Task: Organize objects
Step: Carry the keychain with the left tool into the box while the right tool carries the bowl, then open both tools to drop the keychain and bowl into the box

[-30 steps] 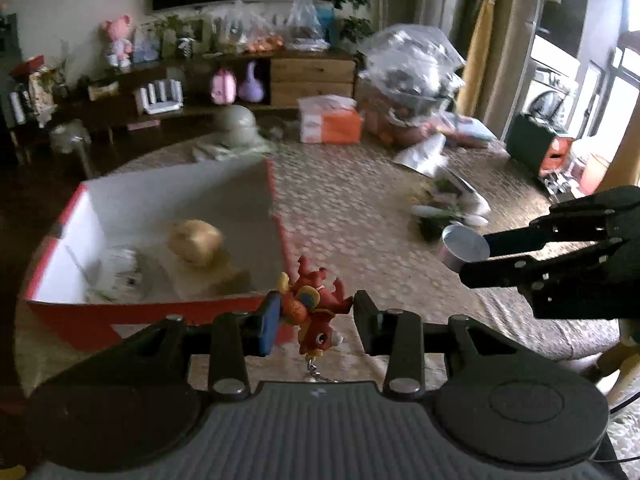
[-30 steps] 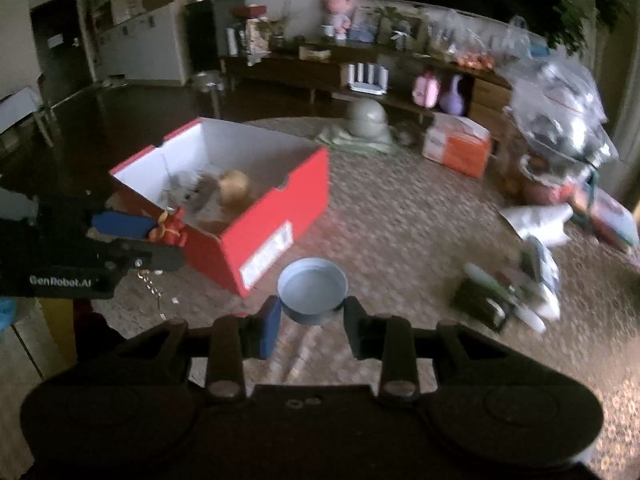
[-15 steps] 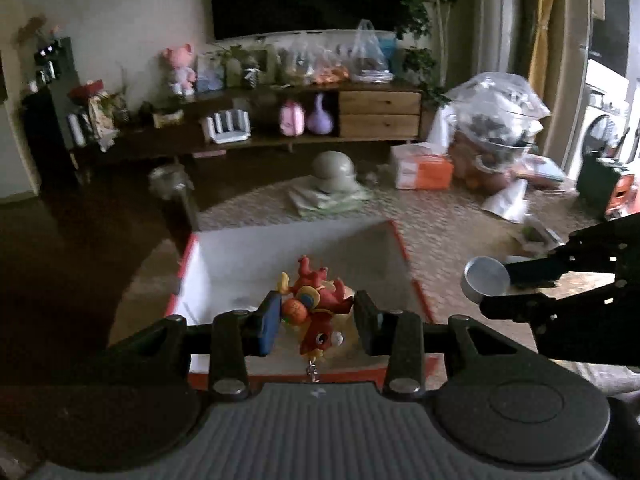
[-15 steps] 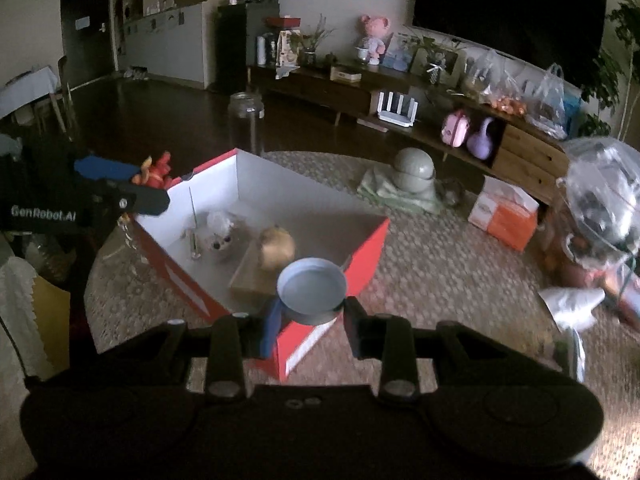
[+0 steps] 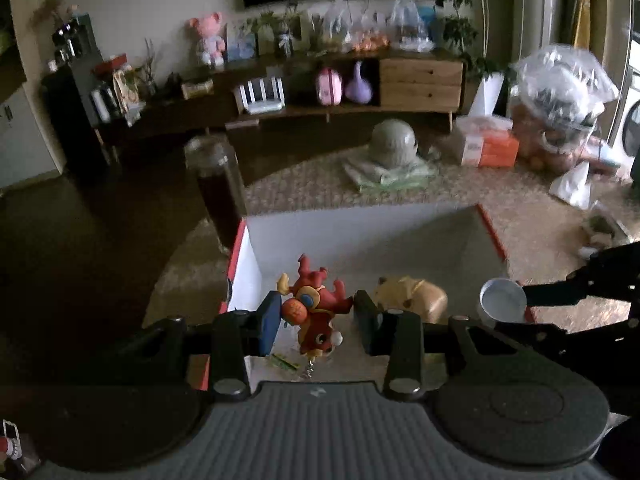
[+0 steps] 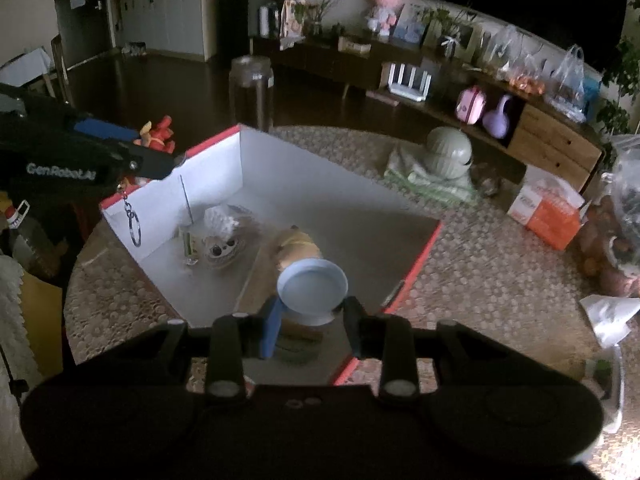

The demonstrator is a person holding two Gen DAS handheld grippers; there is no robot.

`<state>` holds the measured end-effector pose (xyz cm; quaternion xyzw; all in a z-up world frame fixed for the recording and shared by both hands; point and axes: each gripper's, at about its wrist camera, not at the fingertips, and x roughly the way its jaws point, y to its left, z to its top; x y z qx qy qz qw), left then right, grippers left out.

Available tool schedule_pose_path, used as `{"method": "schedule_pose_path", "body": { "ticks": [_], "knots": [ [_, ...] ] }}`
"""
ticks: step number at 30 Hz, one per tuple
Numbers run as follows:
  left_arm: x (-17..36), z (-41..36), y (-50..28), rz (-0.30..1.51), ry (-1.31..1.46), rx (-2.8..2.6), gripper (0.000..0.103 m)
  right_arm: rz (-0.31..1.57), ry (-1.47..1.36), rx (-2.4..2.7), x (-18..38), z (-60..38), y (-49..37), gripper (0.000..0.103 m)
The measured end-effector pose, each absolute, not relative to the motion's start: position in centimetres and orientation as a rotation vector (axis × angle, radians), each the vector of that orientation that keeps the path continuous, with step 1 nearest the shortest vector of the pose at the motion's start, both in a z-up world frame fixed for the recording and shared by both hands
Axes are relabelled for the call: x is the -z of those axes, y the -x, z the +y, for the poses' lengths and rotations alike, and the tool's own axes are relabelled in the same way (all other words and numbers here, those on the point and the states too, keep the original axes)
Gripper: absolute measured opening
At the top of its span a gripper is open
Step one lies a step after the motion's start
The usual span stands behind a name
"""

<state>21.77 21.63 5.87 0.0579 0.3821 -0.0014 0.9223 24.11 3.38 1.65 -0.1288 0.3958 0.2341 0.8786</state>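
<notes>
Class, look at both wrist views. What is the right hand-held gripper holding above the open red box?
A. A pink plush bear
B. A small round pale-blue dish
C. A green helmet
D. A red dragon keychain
B. The right hand-held gripper clamps a small round pale-blue dish over the red box; the red dragon keychain sits in the left hand-held gripper.

Home living room: long low wooden TV cabinet along far wall, pink plush bear, patterned beige rug.
</notes>
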Motion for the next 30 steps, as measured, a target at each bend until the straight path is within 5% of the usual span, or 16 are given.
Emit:
{"method": "schedule_pose_path", "body": {
  "ticks": [30],
  "knots": [
    [4.1, 24.1, -27.2, 1.055, -0.114, -0.023, 0.038, 1.005, 0.206, -0.486, 3.4, 6.9, -27.4, 0.034]
  ]
}}
